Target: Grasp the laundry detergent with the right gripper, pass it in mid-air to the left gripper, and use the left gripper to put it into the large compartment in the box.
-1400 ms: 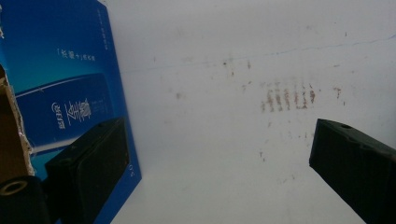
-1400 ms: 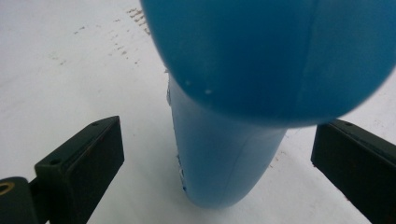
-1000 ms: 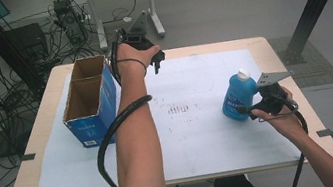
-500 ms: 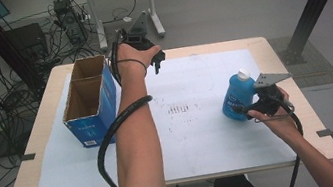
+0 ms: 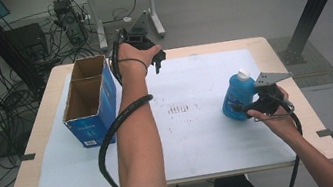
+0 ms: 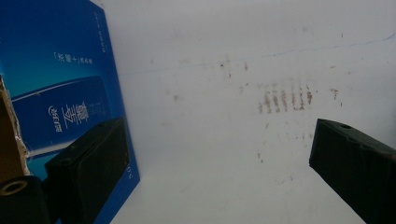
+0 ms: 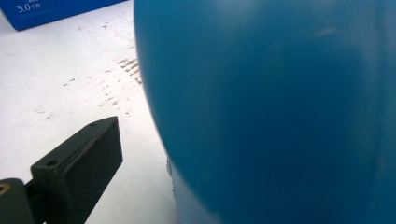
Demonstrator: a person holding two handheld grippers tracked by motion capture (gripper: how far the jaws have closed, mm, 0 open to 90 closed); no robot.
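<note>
Standing upright on the white sheet [image 5: 201, 133], the blue bottle [image 5: 238, 96] is found well to the right of the blue cardboard box [image 5: 90, 103], near the sheet's right edge. The right gripper [image 5: 238, 108] is set against the bottle's lower body, one jaw seen beside it (whether the jaws pinch it cannot be told). The left gripper [image 5: 158, 60] is held just beyond the box's far right corner, jaws spread wide with nothing between them.
</note>
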